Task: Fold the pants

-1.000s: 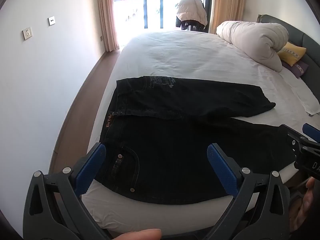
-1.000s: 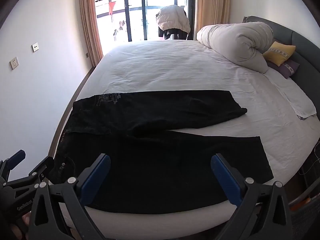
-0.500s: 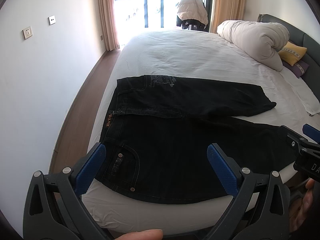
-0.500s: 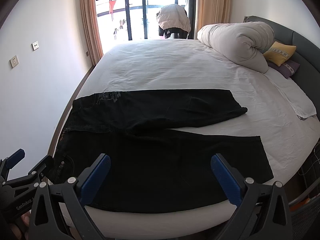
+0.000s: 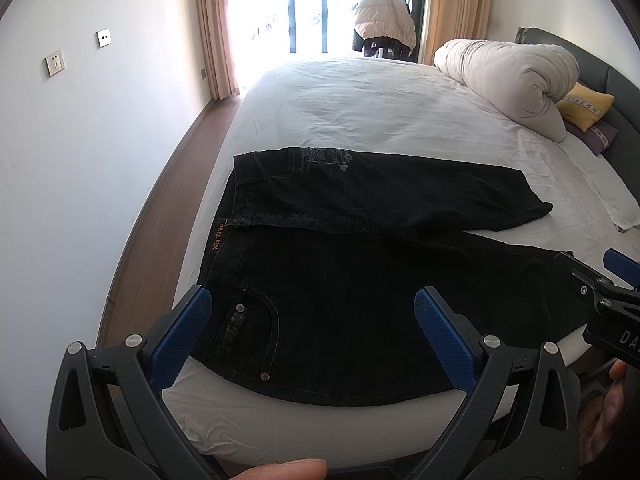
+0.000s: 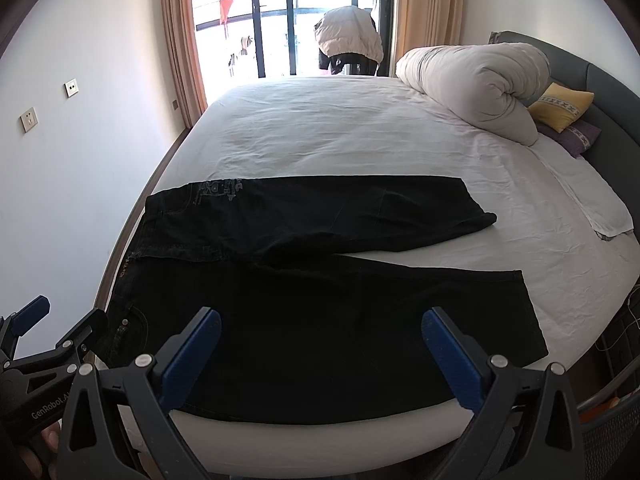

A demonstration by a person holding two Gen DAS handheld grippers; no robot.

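Left wrist view shows the black pants [image 5: 360, 280] spread flat on the white bed [image 5: 360, 112], along its near edge, waistband toward the left edge and both legs running to the right. The far leg angles slightly away from the near one, and its hem stops short of the near leg's hem. The left gripper [image 5: 316, 324] hovers over the near edge of the bed above the pocket area, its blue-padded jaws spread wide and holding nothing. Right wrist view shows the right gripper [image 6: 320, 344] over the near leg, jaws likewise spread apart and empty, not touching the cloth. Each gripper appears at the edge of the other's view. A rolled white duvet [image 6: 476, 84] lies at the far right corner of the bed, with a yellow pillow [image 6: 560, 106] and a purple pillow [image 6: 576, 136] just beside it against the headboard. No containers hold any items; a mesh basket rim [image 6: 616, 428] shows at the lower right, contents not visible.
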